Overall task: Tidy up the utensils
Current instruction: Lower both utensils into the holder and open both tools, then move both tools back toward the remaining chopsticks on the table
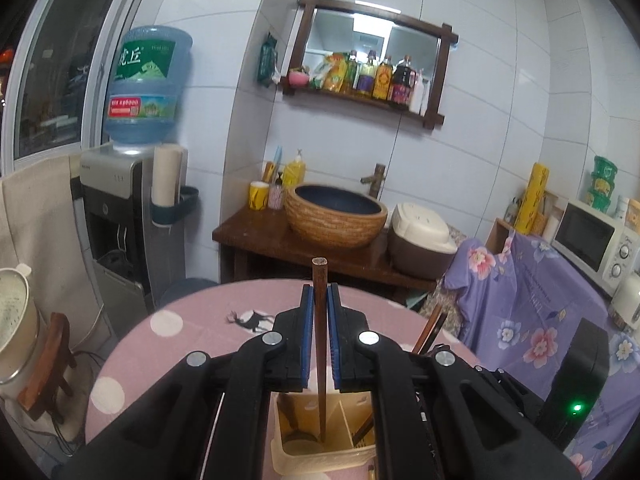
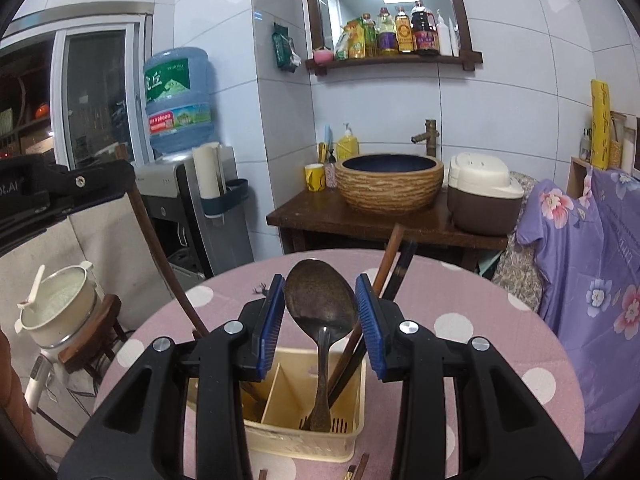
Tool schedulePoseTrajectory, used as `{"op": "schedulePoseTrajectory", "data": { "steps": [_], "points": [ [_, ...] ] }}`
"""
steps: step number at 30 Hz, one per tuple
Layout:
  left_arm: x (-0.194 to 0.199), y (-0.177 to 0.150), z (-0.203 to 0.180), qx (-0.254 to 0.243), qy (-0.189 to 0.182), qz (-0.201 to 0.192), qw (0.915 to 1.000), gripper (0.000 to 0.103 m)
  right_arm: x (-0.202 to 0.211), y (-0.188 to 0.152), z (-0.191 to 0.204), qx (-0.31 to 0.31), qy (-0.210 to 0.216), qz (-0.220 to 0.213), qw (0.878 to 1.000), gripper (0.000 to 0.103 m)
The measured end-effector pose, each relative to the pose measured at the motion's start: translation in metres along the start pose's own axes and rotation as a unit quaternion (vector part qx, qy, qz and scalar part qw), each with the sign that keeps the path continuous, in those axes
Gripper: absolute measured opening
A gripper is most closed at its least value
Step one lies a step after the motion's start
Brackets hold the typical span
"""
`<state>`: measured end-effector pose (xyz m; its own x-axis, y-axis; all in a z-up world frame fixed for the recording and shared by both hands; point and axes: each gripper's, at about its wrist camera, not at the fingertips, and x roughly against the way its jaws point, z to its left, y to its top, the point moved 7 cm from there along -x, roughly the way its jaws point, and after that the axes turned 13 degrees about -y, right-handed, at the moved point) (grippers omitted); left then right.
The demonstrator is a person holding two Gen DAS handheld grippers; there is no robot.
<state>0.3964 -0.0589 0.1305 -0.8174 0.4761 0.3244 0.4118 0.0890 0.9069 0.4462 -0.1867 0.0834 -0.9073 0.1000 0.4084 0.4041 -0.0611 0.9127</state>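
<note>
Left gripper [image 1: 319, 300] jaws pinch a chopstick [image 1: 320, 344], right gripper [image 2: 320, 308] jaws pinch a spoon [image 2: 320, 300]; the water jug [image 1: 146, 84] label perhaps reads "虎丘".

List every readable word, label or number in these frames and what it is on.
"虎丘": green label of the water jug.
"ot.AI", cut off at the frame edge: black body of the left gripper.
Red sticker on the jug: digits too blurred.
Shelf bottles, microwave, dispenser: print too small to read.
</note>
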Motion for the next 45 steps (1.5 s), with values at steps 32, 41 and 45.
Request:
{"op": "schedulePoseTrajectory", "data": {
  "steps": [32,41,45],
  "points": [
    [0.020,-0.057,0.008,-0.011,0.019,-0.003,0.9998,0.066,0.019,-0.070,-0.015,0.004,-0.002,-0.018,1.000,0.069],
    [0.046,-0.112,0.025,0.035,0.014,0.038,0.9986,0.092,0.052,-0.107,-0.033,0.014,-0.018,0.018,1.000,0.072],
    [0.050,-0.151,0.035,0.046,0.031,0.073,0.9957,0.093,0.060,-0.131,-0.040,0.021,-0.023,0.047,0.998,0.074]
  ]
}}
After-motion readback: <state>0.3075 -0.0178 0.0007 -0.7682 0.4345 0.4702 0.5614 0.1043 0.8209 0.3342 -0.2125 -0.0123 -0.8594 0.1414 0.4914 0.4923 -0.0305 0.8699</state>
